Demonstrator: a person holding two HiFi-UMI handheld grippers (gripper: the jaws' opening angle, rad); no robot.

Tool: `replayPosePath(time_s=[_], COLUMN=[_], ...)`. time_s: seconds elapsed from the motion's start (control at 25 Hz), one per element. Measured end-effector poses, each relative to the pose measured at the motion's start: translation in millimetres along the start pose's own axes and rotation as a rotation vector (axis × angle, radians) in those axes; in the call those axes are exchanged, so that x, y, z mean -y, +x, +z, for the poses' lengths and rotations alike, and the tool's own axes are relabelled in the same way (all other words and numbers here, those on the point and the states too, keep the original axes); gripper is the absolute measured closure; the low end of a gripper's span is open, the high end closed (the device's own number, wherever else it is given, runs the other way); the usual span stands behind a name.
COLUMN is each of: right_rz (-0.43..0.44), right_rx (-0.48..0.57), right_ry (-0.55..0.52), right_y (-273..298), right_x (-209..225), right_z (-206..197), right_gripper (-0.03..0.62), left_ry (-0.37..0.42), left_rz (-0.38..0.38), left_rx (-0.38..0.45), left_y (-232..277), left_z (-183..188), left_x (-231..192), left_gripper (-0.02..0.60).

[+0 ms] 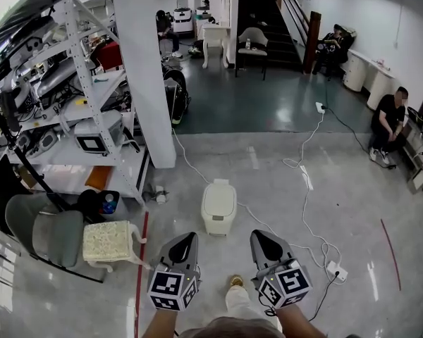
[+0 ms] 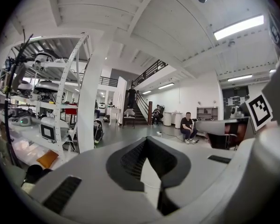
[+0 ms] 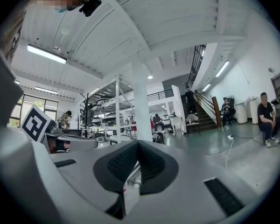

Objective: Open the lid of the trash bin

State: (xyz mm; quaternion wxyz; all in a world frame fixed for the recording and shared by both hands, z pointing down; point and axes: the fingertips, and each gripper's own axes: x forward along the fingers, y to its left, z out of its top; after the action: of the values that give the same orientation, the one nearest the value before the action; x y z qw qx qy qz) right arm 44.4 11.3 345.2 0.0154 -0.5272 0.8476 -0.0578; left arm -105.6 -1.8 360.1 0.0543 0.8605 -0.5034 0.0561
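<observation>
Clearly nothing is under way yet: the white trash bin (image 1: pixel 218 225) stands on the floor (image 1: pixel 268 167) with its lid (image 1: pixel 219 201) down flat. It lies at 12 o'clock from the person, well apart from both grippers, with its long axis running 12 to 6. The left gripper (image 1: pixel 189 237) has its jaws pressed together and empty, and so does the right gripper (image 1: pixel 258 235). Seen from the head view, the bin sits at about 1 o'clock from the left and 11 o'clock from the right. The left looks slightly nearer. Both gripper views look level across the room, over the bin.
</observation>
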Motion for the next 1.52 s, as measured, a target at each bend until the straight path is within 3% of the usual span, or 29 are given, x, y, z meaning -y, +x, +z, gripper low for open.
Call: replayPosePath(time_s=[0.92,1.2,1.52], right_rz=[0.073,0.081,0.044], right_rx=[-0.018,-0.001,0.045], right_ry=[-0.009,-0.007,-0.028], right_y=[154.1,188.4,229.5], right_x=[148.5,163.3,169.3], right_z=[36.4,45.8,64.9], right_gripper=[0.560,0.560,0.560], left_ry=[-0.018,-0.022,0.007], left_rz=[0.140,0.172,0.138], left_rx=[0.008,0.023,0.060], left_y=[181.1,204.6,237.2], left_z=[43.5,56.7,80.7], left_x=[-51.6,-75.8,-108.8], left_gripper=[0.588,0.588,0.588])
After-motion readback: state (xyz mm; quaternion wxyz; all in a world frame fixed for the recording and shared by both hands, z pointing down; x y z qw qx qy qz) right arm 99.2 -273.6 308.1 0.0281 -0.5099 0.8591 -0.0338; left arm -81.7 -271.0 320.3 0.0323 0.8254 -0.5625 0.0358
